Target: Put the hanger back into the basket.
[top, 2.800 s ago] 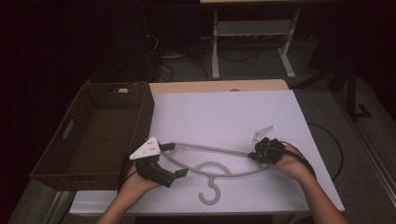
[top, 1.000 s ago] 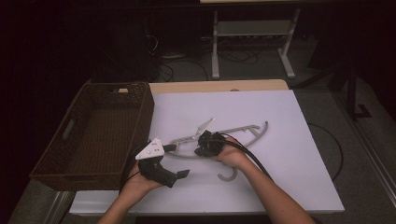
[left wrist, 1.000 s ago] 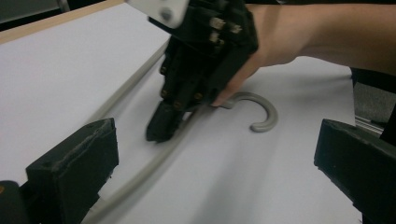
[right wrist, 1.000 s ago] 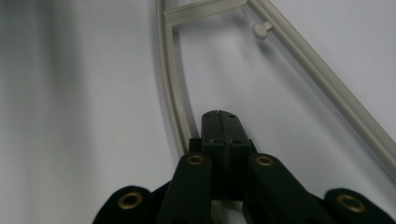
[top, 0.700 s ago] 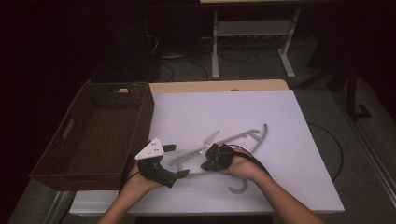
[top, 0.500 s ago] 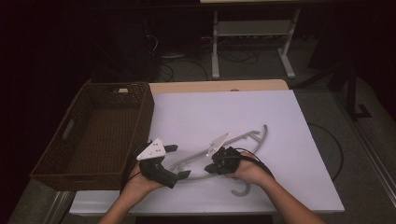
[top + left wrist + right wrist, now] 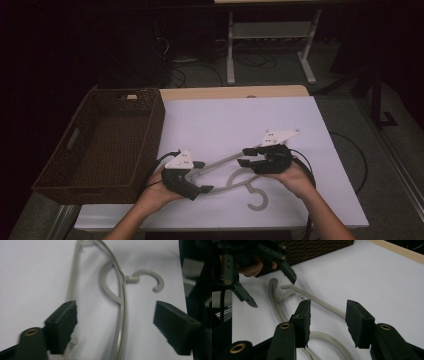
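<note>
— While both tools stand open, I read the step in hand as lining up a grip on the grey plastic hanger (image 7: pixel 227 172), not carrying it. It lies flat on the white sheet of the bench (image 7: pixel 225 120), toward my near edge, with its hook (image 7: pixel 257 197) pointing at me.

— Where is each tool against it?

— My left tool (image 7: pixel 195 176) sits over the hanger's left end, just beside the wicker basket (image 7: pixel 107 145). In the left gripper view the hanger's curved arm (image 7: pixel 122 315) and its thin straight bar (image 7: pixel 71 285) run up between the two pads (image 7: pixel 62 327), which stand wide apart and touch neither. My right tool (image 7: pixel 250 157) is over the other part of the hanger, above the hook; in the right gripper view its pads (image 7: pixel 303 320) hang parted above the straight bar (image 7: pixel 319 301) and the curved arm (image 7: pixel 329 337). I cannot tell whether they touch the plastic; nothing is clamped.

— And the next move?

— My judgement: settle on one arm of the hanger per tool, lower until the pads straddle it, then close. The plastic is thin and lies flat on the sheet, so the pads must come right down to the surface or they will shut on air. The basket on the left looks the likely destination, though that is my guess.
</note>
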Demonstrator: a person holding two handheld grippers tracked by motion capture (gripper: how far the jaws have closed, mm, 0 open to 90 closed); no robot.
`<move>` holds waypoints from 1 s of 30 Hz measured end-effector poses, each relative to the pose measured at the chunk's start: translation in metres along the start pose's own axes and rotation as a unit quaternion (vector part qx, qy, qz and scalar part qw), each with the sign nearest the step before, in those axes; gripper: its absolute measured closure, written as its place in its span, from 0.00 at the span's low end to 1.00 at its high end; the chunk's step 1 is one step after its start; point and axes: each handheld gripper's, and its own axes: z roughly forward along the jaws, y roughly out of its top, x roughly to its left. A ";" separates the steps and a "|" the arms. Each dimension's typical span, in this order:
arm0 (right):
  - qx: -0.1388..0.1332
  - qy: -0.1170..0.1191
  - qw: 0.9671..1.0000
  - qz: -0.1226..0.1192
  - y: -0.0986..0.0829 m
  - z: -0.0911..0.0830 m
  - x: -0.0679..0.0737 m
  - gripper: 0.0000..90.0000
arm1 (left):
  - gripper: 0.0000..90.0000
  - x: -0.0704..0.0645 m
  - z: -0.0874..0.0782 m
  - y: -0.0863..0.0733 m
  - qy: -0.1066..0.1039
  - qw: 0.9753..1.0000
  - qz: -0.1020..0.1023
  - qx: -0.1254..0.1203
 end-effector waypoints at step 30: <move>-0.040 -0.044 0.998 0.031 -0.018 -0.028 -0.010 0.33 | 0.89 0.001 0.033 -0.012 -0.042 0.994 0.039 0.095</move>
